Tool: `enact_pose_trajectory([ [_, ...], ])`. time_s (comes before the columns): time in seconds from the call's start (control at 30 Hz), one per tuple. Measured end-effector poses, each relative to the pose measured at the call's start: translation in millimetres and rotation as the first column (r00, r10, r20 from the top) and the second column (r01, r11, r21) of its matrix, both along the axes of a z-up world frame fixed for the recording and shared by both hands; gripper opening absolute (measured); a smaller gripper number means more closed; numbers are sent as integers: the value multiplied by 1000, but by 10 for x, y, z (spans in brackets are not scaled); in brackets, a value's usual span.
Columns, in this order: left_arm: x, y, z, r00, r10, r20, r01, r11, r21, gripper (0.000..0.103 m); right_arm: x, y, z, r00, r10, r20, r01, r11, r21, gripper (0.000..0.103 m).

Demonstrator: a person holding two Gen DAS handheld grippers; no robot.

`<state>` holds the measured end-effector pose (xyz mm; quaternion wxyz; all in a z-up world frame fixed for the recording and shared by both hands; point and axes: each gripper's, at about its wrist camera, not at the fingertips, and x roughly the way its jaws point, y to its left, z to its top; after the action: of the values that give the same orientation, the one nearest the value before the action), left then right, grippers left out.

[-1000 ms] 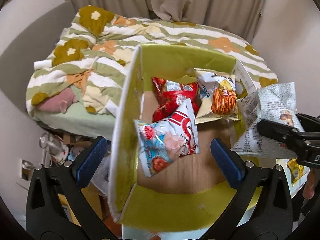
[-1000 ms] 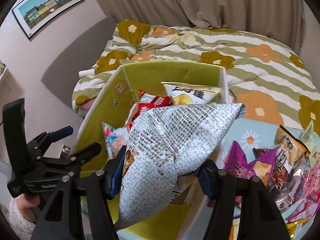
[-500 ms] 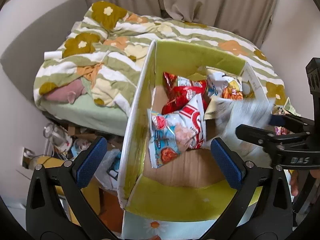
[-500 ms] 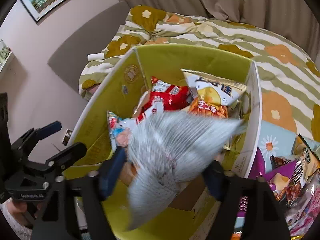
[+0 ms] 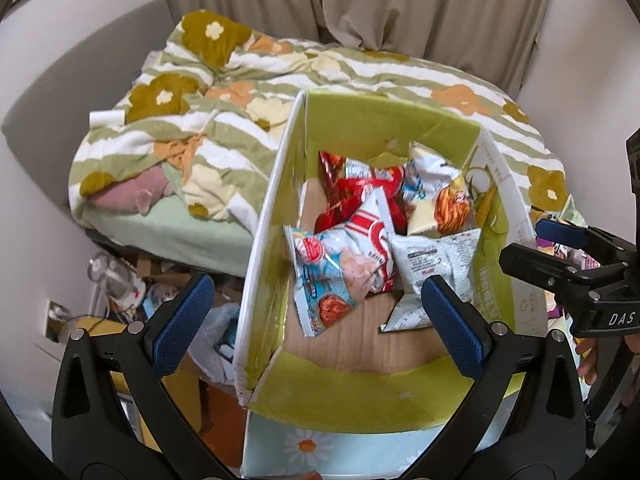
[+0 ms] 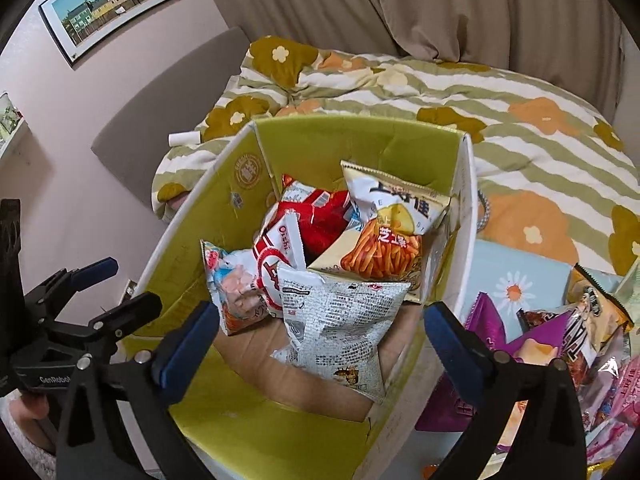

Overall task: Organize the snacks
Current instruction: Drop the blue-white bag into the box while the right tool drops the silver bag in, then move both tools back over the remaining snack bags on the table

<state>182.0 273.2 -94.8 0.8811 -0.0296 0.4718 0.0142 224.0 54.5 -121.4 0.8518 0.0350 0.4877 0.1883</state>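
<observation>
While right gripper (image 6: pixel 320 332) jaws just opening, nothing between them, grey bag (image 6: pixel 340 320) lies in box (image 6: pixel 248 420) beside other bags. Drop step done. Left gripper (image 5: pixel 316 316) gapes empty. Next likely: fetch purple bag (image 6: pixel 516 332) from pile outside.

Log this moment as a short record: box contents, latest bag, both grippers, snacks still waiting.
container: green-lined cardboard box, open top
contents: white printed bag, red bag, blue-and-white bag, yellow cheese-stick bag
latest bag: white printed bag, lying loose on the box floor
right gripper: jaws have just been opening, nothing between them, above the box
left gripper: open, empty
waiting: purple bag and others outside the box, on its right
</observation>
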Motion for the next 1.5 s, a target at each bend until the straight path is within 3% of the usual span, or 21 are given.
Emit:
enact_pose_trajectory([
  [0.3, -114, -172, 440, 993, -75, 95, 75, 997, 5, 103, -276, -131, 439, 994, -59, 87, 58, 998, 21, 102],
  [0.5, -143, -467, 653, 971, -186, 147, 190, 982, -14, 103, -564, -384, 716, 980, -156, 124, 156, 988, 8, 102],
  [0.7, -241, -952, 747, 937, -303, 175, 311, 950, -16, 103, -934, -781, 886, 952, -260, 163, 271, 962, -44, 102],
  [0.97, -481, -1693, 702, 912, -378, 160, 388, 921, -37, 103, -1404, -1501, 913, 923, -338, 182, 356, 932, -74, 102],
  [1.23, -760, -2435, 409, 942, -320, 97, 328, 941, -83, 103, -1827, -2262, 767, 927, -335, 166, 355, 928, -110, 102],
  [1.5, -935, -2833, -172, 982, -186, 24, 188, 973, -136, 103, -2088, -2819, 338, 949, -290, 122, 305, 944, -129, 102],
])
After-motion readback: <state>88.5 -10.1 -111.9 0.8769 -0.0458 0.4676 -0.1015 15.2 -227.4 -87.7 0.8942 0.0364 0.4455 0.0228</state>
